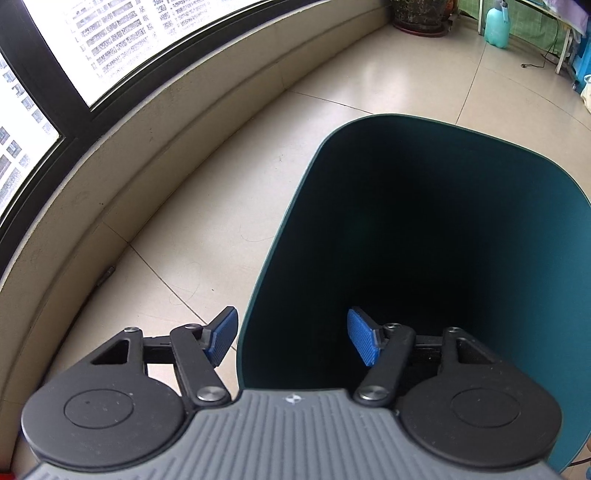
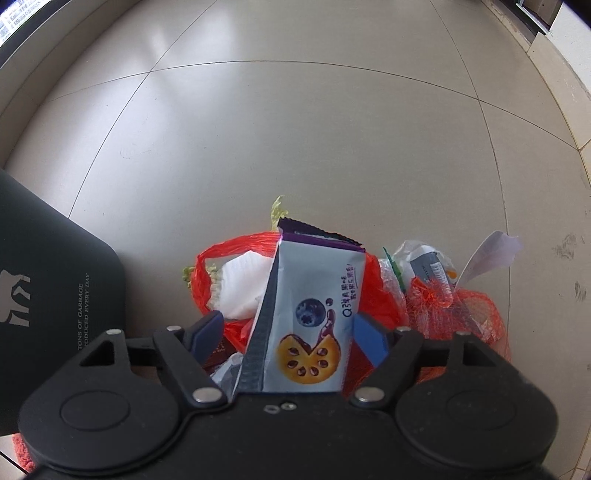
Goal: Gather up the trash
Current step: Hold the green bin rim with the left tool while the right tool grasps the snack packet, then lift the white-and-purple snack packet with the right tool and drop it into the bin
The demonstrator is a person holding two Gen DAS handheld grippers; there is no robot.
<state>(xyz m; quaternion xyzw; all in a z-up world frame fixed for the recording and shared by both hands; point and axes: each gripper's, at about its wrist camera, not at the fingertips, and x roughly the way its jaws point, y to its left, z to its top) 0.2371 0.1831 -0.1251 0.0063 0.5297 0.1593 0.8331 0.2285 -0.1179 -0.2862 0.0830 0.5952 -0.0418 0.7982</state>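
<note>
Trash (image 2: 325, 295) lies heaped on the floor (image 2: 295, 129), uncollected; your right gripper (image 2: 291, 336) straddles the snack packet (image 2: 306, 325), fingers spread, not visibly pinching. Your left gripper (image 1: 291, 339) straddles the bin's (image 1: 424, 221) rim, open. Everything remains.

Beige floor tiles (image 1: 229, 155) stretch ahead of me. A plant pot (image 1: 419, 16) stands far off, near a pale green spray bottle (image 1: 496, 24).
</note>
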